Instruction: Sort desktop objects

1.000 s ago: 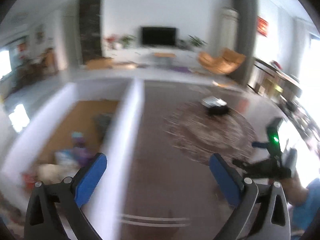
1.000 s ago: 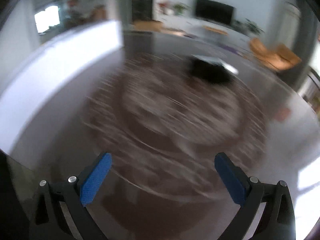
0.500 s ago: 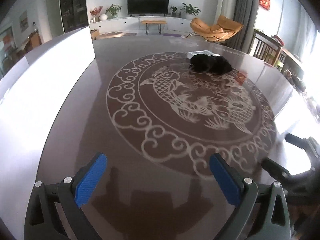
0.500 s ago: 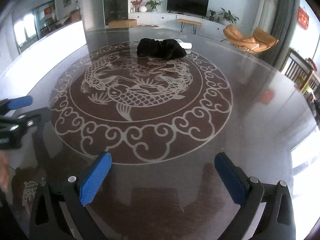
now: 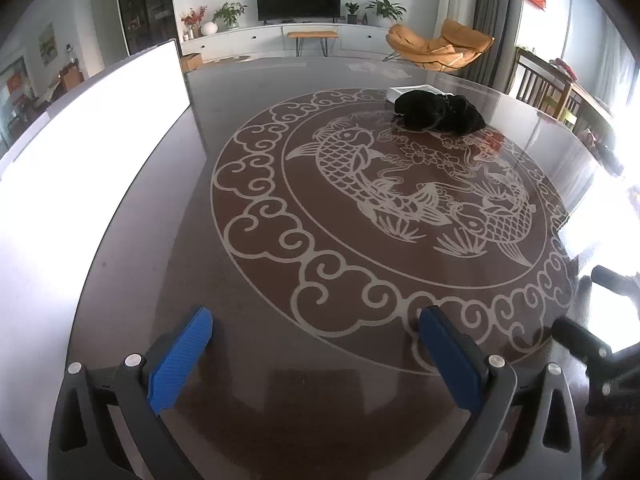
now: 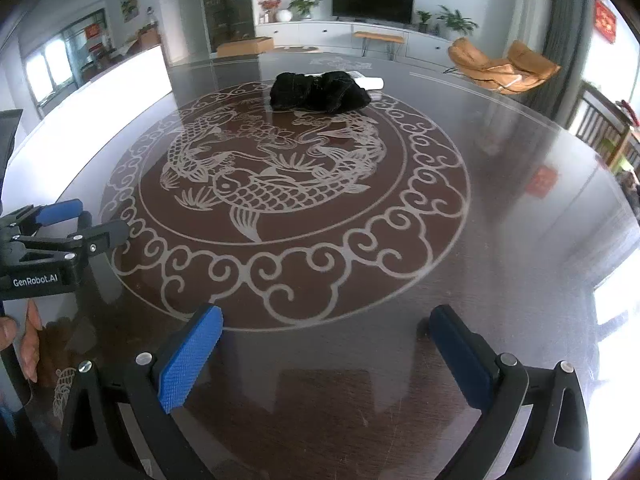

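Left wrist view shows the worktop (image 5: 168, 240) almost bare: the only things left on it are a crumpled black cloth (image 5: 438, 114) with a white flat item (image 5: 404, 90) tucked beneath its far edge, at the far side of the fish pattern. Judging by that, the sorting is either nearly finished or has these two pieces left. The left claw (image 5: 316, 354) hovers low over the near edge, jaws spread wide and empty. The right claw (image 6: 326, 354), level beside it, is equally wide and empty, both well apart from the cloth.
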Demonstrator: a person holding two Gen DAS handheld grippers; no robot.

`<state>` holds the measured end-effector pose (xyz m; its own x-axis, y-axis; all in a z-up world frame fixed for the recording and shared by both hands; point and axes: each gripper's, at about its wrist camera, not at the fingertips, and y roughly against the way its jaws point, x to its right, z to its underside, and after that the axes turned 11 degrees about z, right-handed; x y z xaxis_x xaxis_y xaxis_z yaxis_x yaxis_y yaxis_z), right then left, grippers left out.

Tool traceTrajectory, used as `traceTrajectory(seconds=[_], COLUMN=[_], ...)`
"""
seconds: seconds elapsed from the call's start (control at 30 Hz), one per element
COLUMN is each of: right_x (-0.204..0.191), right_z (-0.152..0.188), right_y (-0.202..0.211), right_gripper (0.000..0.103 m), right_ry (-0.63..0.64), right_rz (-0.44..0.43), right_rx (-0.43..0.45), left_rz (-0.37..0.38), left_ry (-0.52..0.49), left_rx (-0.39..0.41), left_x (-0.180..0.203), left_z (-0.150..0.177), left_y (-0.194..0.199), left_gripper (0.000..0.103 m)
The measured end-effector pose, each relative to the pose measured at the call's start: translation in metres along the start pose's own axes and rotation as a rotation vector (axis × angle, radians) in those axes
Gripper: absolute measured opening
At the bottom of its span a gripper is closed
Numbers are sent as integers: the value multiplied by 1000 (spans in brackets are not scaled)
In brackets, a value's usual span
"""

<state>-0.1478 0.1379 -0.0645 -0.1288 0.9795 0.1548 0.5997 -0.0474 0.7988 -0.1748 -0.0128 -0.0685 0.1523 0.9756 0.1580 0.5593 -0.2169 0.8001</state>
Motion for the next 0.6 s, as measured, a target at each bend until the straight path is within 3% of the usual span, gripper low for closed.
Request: traceTrajectory(seconds=[0.07, 0.13, 0.23, 0.37, 0.5, 0.6], right_x=[11, 28, 68, 107, 89, 47], right_z=[-15, -38, -86, -153, -179, -182], right_y=[-13, -33, -65, -102, -126, -126], right_gripper=[103, 103, 103, 103, 103, 103], right_ry=[5, -31, -163, -300, -236, -106], right_rz=[-15, 23, 58, 172, 206, 155], right_rx=[4, -16, -11, 3, -22, 5], left_rz=[0, 0, 0, 0, 0, 0], left_ry=[0, 0, 0, 0, 0, 0], left_rx=[0, 1, 1, 1, 1, 1], left_x=[0, 0, 0, 0, 0, 0], left_z=[0, 0, 0, 0, 0, 0], left_y=[-1, -1, -1, -1, -1, -1], left_gripper=[103, 103, 103, 103, 103, 103])
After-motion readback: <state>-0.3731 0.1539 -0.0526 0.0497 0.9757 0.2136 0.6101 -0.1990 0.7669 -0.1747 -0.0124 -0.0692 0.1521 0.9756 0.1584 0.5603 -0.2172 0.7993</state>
